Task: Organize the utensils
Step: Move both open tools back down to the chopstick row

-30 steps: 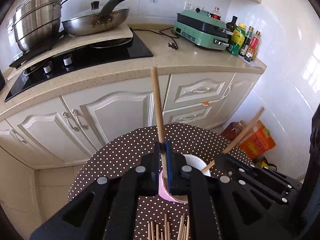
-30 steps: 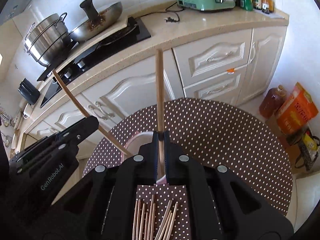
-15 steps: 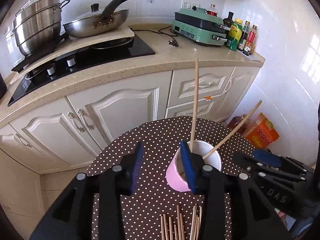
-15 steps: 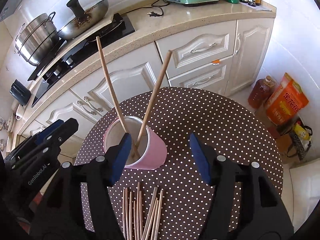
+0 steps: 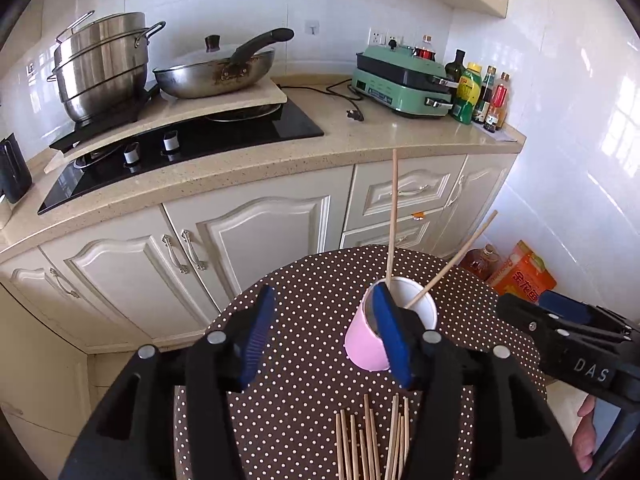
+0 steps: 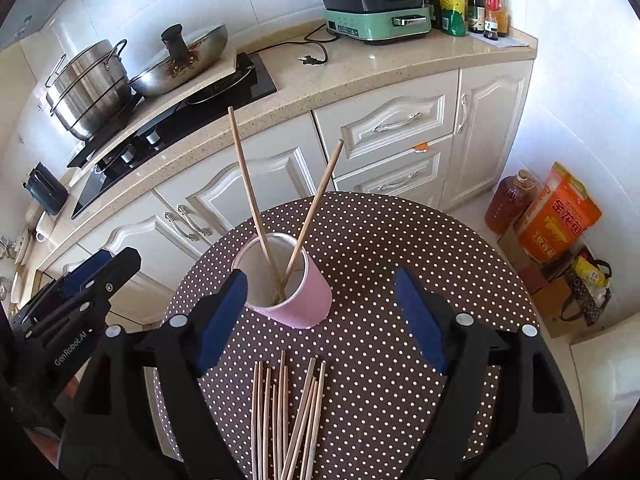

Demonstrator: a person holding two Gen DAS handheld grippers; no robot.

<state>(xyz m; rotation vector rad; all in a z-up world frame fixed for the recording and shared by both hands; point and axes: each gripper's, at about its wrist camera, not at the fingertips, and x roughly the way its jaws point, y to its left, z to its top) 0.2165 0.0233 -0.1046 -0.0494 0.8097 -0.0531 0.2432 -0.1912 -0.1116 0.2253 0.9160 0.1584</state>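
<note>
Jaws on both tools stood apart with nothing between them, and they had just been opening. The left gripper (image 5: 324,336) hung above the near side of the pink cup (image 6: 298,296), its right pad crossing in front of the cup's rim in that view; whether pad and rim touched could not be told. The right gripper (image 6: 322,320) was spread wider, the cup showing in the gap beyond its left pad, clear of both pads.

Two chopsticks (image 6: 256,200) stood in the cup, tips down on its floor, leaning apart against opposite sides of the rim and crossing low inside. That much of the sorting looked done.

Nearer than the cup, toward the grippers, a loose bundle of chopsticks (image 6: 288,416) lay flat on the dotted tablecloth (image 6: 400,248), roughly side by side, a few crossing at the near end. By a rough count about ten remained, so most of the job was judged still ahead.

Beyond the cup, the kitchen counter (image 5: 380,140) carried pots, a green appliance and bottles, none of them part of the work. The likely next step was reaching back from the cup to the bundle for another pair.
</note>
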